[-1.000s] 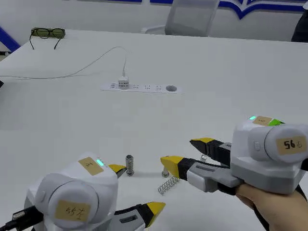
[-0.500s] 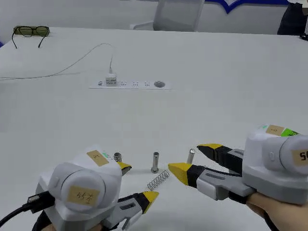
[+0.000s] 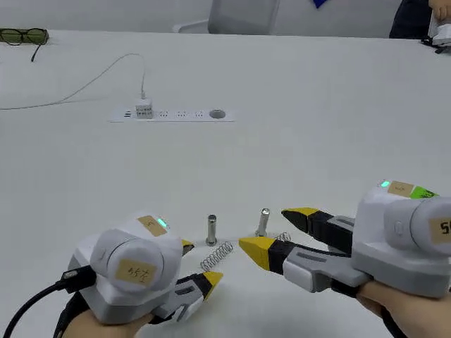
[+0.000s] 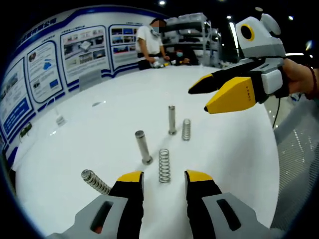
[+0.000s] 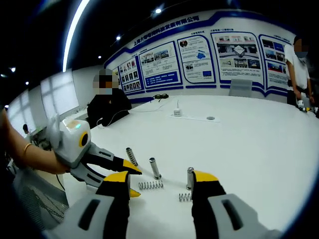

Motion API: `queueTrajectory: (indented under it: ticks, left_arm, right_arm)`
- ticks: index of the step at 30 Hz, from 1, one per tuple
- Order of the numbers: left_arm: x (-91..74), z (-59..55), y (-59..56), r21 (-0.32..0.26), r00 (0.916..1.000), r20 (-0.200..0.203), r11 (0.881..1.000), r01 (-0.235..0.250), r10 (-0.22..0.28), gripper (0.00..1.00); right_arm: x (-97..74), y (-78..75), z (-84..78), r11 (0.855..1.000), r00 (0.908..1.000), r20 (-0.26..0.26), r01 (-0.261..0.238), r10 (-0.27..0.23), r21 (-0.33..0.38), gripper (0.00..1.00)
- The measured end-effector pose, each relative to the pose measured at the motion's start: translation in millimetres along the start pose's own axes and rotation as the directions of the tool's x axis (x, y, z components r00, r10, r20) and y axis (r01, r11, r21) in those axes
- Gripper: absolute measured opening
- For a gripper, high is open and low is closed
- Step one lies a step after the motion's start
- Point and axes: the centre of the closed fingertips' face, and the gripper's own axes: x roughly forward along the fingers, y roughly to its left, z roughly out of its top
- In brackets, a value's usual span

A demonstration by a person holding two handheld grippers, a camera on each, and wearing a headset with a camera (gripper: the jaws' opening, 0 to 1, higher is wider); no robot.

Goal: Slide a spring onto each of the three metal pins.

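Two bare metal pins stand upright on the white table [image 3: 338,127], one [image 3: 211,229] to the left of the other [image 3: 263,221]. In the left gripper view a third pin [image 4: 94,180] wears a spring, beside the bare pins [image 4: 143,146] [image 4: 172,119]. One loose spring [image 3: 216,255] [image 4: 164,165] lies flat just ahead of my open left gripper [image 4: 164,177] [image 3: 199,262], in line with the gap between its jaws. A second loose spring [image 4: 186,129] [image 5: 185,196] lies by the right pin [image 5: 190,178]. My right gripper [image 3: 266,228] [image 5: 162,177] is open, with nothing in it, close to that pin.
A white power strip [image 3: 169,114] with a plug and a cable lies across the middle of the table. Glasses [image 3: 21,34] rest at the far left corner, and a chair [image 3: 239,15] stands behind the table. People [image 5: 107,102] are at the table's far side.
The head camera has swung, shifting the whole scene. My left gripper has come forward to the loose spring and now hides the spring-covered pin in the head view. Both grippers stay open.
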Motion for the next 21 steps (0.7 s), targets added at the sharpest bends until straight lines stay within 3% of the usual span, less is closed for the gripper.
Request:
queueTrajectory:
  ticks: [9,21]
  left_arm:
    - [7.1,-10.5,2.1,0.023,0.9984,-0.057,1.0,0.0,0.001,0.22]
    - [11.7,-7.8,0.3,0.021,0.998,-0.059,0.999,0.025,-0.024,0.13]
  right_arm:
    - [-3.5,0.0,-5.1,1.0,1.0,-0.002,-0.008,0.009,0.012,0.51]
    - [-7.1,-5.9,-6.6,0.999,0.9999,-0.006,0.009,-0.008,0.035,0.51]
